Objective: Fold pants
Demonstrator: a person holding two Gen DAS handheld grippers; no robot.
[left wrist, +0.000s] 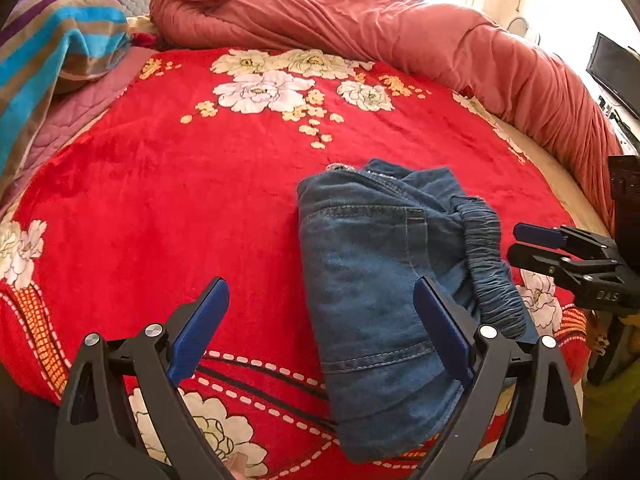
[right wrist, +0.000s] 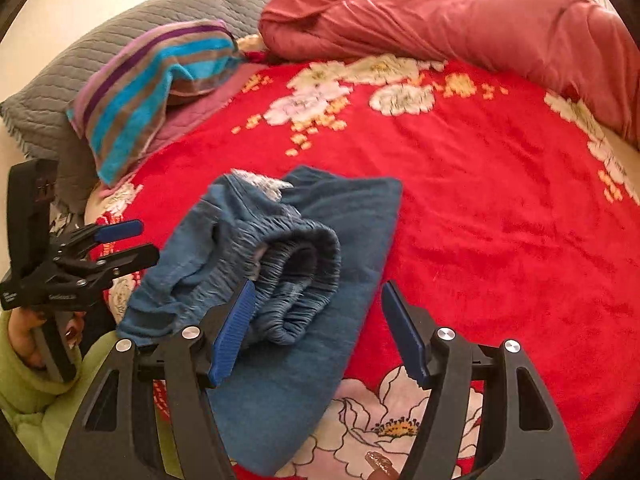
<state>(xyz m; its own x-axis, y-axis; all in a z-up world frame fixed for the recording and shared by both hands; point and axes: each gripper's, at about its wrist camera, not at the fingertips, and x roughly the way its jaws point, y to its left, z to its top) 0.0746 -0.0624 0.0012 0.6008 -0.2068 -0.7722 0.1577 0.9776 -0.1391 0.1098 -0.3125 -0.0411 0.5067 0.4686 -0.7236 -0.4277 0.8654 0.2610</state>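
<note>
Item: blue pants point(left wrist: 372, 280), folded into a compact bundle, elastic waistband point(right wrist: 304, 276) bunched on top, lying on the red floral blanket point(left wrist: 160, 200) covering my bed.

My left gripper point(left wrist: 320, 344): jaws spread wide, holding nothing, right finger point(left wrist: 440, 328) over the bundle's edge.

My right gripper point(right wrist: 316, 332): jaws apart, empty, left finger point(right wrist: 234, 332) just beside the waistband.

Also present: rust-red quilt point(left wrist: 360, 20) along the far edge, striped towel point(right wrist: 160, 84), grey pillow point(right wrist: 100, 64).
</note>
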